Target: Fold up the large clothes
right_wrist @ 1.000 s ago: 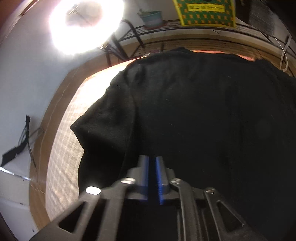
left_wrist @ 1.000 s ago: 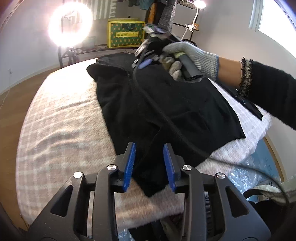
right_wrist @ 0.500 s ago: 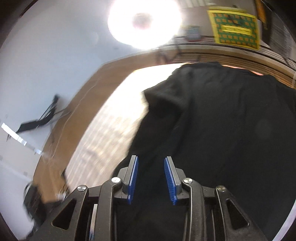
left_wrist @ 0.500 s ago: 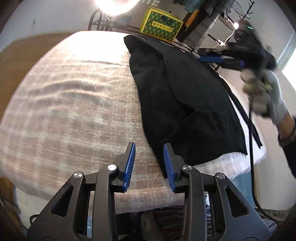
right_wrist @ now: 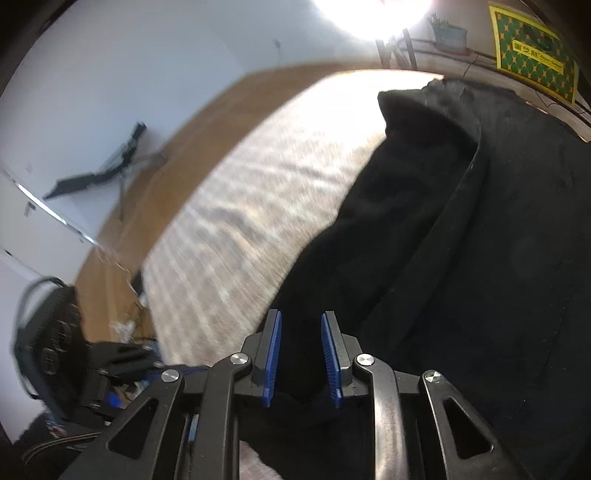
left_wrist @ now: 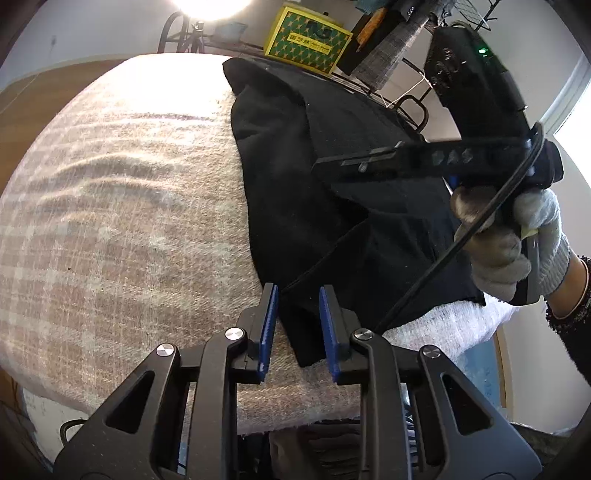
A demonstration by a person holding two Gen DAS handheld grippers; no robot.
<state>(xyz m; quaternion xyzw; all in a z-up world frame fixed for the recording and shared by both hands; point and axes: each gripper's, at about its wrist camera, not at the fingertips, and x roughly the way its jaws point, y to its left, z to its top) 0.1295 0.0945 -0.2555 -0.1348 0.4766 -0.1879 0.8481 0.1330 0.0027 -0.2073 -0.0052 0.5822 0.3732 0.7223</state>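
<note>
Both grippers point(left_wrist: 297, 328) point(right_wrist: 300, 354) narrower now, over garment point(left_wrist: 332, 155).

Checked beige-and-white blanket point(left_wrist: 122, 206) fills left and centre of the left wrist view. Bright ring lamp point(left_wrist: 210, 5) at top edge. Yellow-green patterned box point(left_wrist: 306, 40) upper centre, on a wire rack point(left_wrist: 413, 107) running to upper right. Wooden floor point(right_wrist: 155, 177) mid-left in the right wrist view, white wall point(right_wrist: 122, 62) above it, black stand point(right_wrist: 99, 171) against the wall, blurred.
</note>
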